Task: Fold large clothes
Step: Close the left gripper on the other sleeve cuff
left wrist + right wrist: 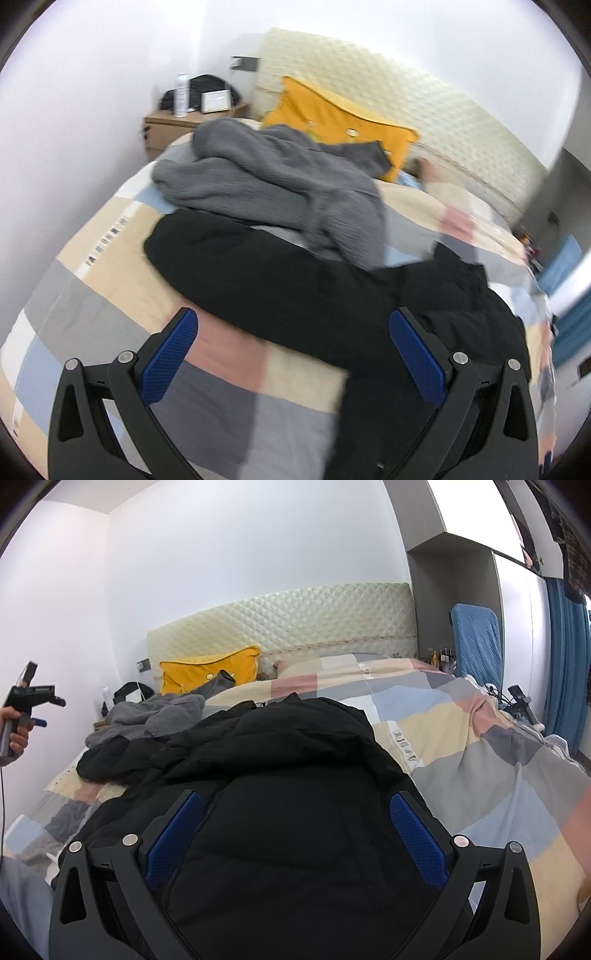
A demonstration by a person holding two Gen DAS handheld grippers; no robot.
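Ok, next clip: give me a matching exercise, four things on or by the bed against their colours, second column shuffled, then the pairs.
Column one:
1. jacket
2. sweater
3. pillow
4. headboard

Column two:
A. cream
B. grey
C. black
D. yellow

Pairs: 1-C, 2-B, 3-D, 4-A

So the jacket (288,760) is sprawled on the bed (480,760) at the near end, with the sweater (280,184) heaped just behind it, overlapping its far edge. Behind that a pillow (332,114) leans on the headboard (295,624), nightstand (173,125) off to the left.
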